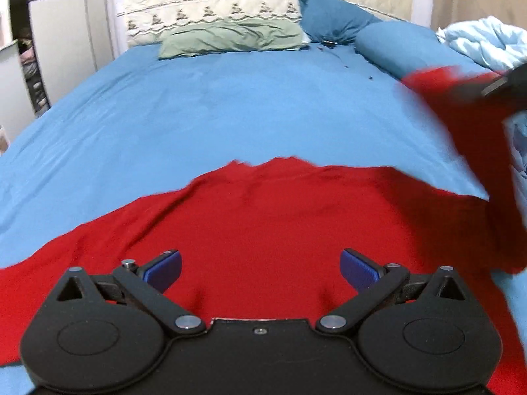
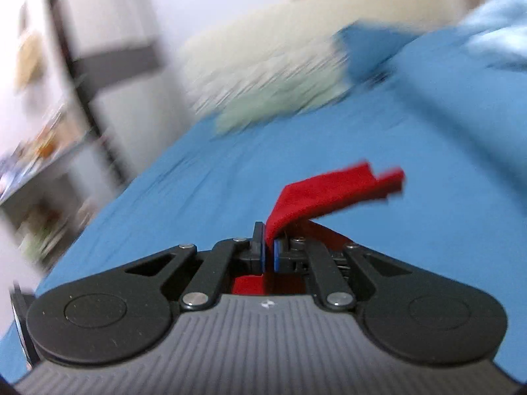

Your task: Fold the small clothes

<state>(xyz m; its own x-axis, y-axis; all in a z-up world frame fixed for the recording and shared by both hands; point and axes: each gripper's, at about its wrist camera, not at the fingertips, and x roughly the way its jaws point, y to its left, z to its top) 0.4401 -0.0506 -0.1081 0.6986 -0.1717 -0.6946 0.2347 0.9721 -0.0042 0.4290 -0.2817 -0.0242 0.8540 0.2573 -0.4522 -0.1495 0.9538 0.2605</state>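
Note:
A red garment [image 1: 263,217] lies spread on the blue bed sheet [image 1: 210,108]. My left gripper [image 1: 261,268] hovers just above its near part, open and empty, blue pads wide apart. The garment's right side is lifted and blurred [image 1: 467,121], held up by my right gripper [image 1: 504,82] at the right edge of the left wrist view. In the right wrist view my right gripper [image 2: 269,250] is shut on a corner of the red garment [image 2: 329,191], which sticks up past the fingertips.
A green pillow [image 1: 230,38], a cream quilted pillow [image 1: 210,6] and dark blue pillows [image 1: 336,16] lie at the head of the bed. A light blue duvet [image 1: 487,42] is bunched at the far right. White furniture [image 1: 62,42] stands left of the bed.

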